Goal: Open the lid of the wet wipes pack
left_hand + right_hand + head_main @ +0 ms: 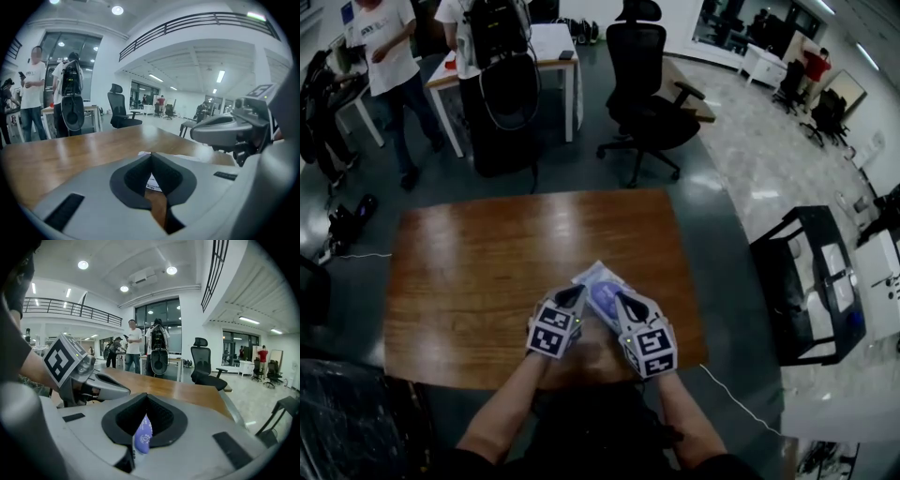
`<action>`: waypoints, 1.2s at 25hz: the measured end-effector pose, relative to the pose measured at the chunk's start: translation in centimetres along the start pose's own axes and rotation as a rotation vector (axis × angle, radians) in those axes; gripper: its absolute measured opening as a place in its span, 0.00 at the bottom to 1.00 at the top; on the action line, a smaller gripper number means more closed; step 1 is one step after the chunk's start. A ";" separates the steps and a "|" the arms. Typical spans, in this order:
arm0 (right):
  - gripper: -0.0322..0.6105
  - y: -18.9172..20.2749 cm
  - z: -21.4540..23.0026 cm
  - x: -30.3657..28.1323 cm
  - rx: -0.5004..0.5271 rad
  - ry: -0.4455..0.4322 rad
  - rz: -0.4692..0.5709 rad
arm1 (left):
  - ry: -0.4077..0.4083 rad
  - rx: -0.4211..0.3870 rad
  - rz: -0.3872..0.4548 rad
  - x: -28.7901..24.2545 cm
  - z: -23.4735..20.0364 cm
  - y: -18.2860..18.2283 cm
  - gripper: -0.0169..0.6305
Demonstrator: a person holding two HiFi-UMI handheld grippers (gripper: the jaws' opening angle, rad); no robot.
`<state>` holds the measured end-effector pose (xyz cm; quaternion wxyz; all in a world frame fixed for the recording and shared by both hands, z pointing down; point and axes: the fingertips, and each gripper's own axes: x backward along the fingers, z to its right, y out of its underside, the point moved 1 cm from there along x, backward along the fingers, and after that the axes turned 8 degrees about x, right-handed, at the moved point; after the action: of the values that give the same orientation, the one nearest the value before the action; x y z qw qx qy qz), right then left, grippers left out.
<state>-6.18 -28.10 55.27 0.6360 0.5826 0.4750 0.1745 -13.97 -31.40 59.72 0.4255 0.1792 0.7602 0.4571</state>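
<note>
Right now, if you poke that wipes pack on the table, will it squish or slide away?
The wet wipes pack looks like a soft, flat pouch, so it would probably squish and bend. Lying flat, it shouldn't roll or tip. The wooden table looks glossy, so a push would likely slide it.

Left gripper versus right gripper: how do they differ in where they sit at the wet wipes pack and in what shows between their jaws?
The left gripper sits at the left edge of the wet wipes pack; the right gripper lies over its purple middle. The left gripper's gap shows a white printed edge and bare table; the right gripper's shows the purple label. Shared: both have their jaws closed together, clamp nothing, and point at the pack.
</note>
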 end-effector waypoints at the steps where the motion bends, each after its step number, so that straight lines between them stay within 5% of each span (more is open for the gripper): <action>1: 0.07 0.4 -0.2 -0.4 0.002 -0.005 -0.014 | -0.003 0.001 -0.006 -0.4 -0.3 0.1 0.02; 6: 0.07 3.0 -0.7 -2.5 0.026 -0.011 -0.083 | -0.012 -0.006 -0.063 -2.3 -1.2 1.6 0.02; 8: 0.24 3.9 -1.0 -3.1 0.025 -0.028 -0.105 | -0.016 -0.012 -0.087 -2.9 -1.5 2.2 0.02; 15: 0.47 6.2 -1.4 -4.2 0.133 0.003 -0.183 | -0.024 -0.010 -0.119 -4.0 -2.0 3.2 0.02; 30: 0.53 7.9 -1.6 -5.6 0.260 0.006 -0.270 | -0.011 -0.003 -0.186 -5.4 -2.3 5.1 0.02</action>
<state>-7.54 -29.45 64.91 0.5715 0.5902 0.5694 0.0266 -13.30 -33.61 67.14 0.4705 0.1097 0.7705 0.4158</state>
